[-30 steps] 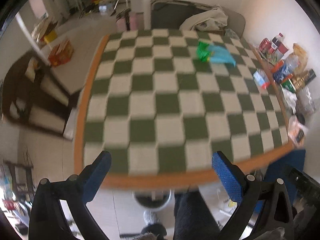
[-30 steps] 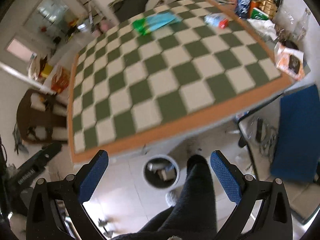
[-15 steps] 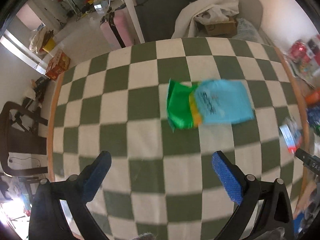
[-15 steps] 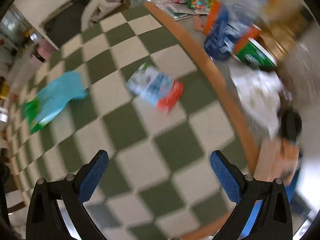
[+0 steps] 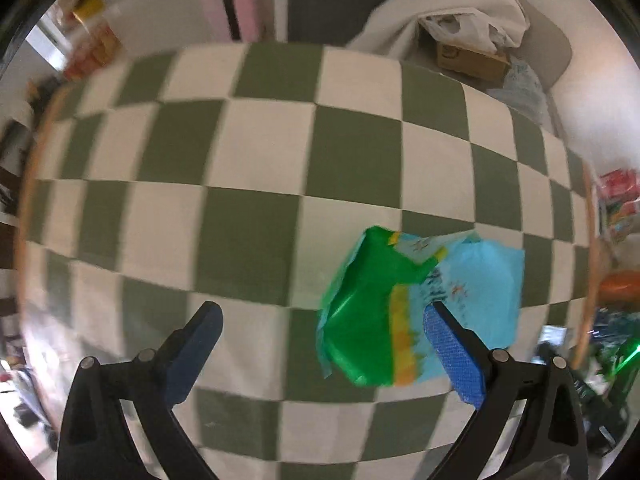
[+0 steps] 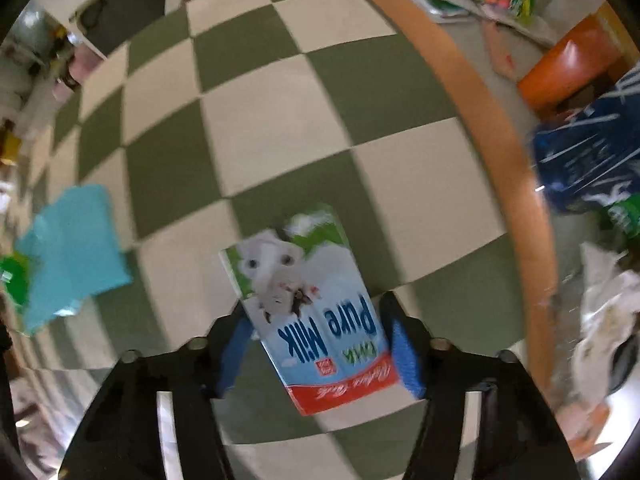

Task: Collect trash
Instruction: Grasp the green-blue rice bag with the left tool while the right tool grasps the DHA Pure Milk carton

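While both grippers have dropped from the table's near edge to the litter:
Right gripper (image 6: pixel 320 344): pinching milk carton (image 6: pixel 308 312), near right edge.
Left gripper (image 5: pixel 324 348): spread, beside wrapper (image 5: pixel 400 312).
Meaning: carton secured; wrapper next.

Both wrist views close above checkered table (image 5: pixel 260 208), sharing blue-green wrapper (image 5: pixel 404 312).

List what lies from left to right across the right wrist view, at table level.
blue-green wrapper → left finger → milk carton → right finger → orange table edge → dark blue bag
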`<state>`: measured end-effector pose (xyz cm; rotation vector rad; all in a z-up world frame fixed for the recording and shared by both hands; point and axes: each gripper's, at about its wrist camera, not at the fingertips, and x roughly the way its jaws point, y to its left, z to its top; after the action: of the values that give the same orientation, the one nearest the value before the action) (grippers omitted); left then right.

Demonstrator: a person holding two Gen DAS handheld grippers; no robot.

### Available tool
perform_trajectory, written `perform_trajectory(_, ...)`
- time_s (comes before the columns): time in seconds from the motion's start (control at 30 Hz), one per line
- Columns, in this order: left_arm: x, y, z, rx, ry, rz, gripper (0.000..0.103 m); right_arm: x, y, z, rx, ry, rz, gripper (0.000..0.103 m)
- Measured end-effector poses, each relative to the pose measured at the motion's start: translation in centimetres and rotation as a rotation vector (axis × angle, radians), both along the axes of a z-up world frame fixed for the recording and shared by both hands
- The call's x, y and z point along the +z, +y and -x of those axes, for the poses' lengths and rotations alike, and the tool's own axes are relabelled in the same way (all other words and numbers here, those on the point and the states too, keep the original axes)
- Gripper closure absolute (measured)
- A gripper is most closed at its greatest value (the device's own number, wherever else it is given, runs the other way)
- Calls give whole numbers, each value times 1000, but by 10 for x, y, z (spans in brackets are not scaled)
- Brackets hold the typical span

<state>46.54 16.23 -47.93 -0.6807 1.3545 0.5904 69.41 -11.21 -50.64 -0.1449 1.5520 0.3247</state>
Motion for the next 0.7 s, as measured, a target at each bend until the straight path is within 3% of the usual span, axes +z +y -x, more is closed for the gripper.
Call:
perform_trajectory(0.07, -9, -1, -8, -18, 3, 20, 7, 1, 8, 1, -26, 27, -68, 46)
perform_trajectory(0.1, -14, -4, -12, -43, 6, 22, 23, 0, 12, 1, -30, 38, -89, 47)
perform_trajectory(0.17, -16, -9, -18, -77, -3, 16, 34, 0, 28, 2, -6, 35, -97, 47)
perform_trajectory(0.2, -14, -12, -21, -94, -18, 8, 51, 0, 32, 2, 3, 32, -98, 47)
perform_trajectory(0.3, -5, -21, -27, -133, -25, -31, 66, 0, 48, 3, 35, 43, -124, 47)
perform_trajectory(0.53, 20, -35, -13, -164, -60, -79, 85, 5, 67, 8, 76, 50, -150, 48)
perform_trajectory(0.7, 40, -30, 14, -137, -100, -101, 87, 23, 41, 15, 69, 34, -182, 48)
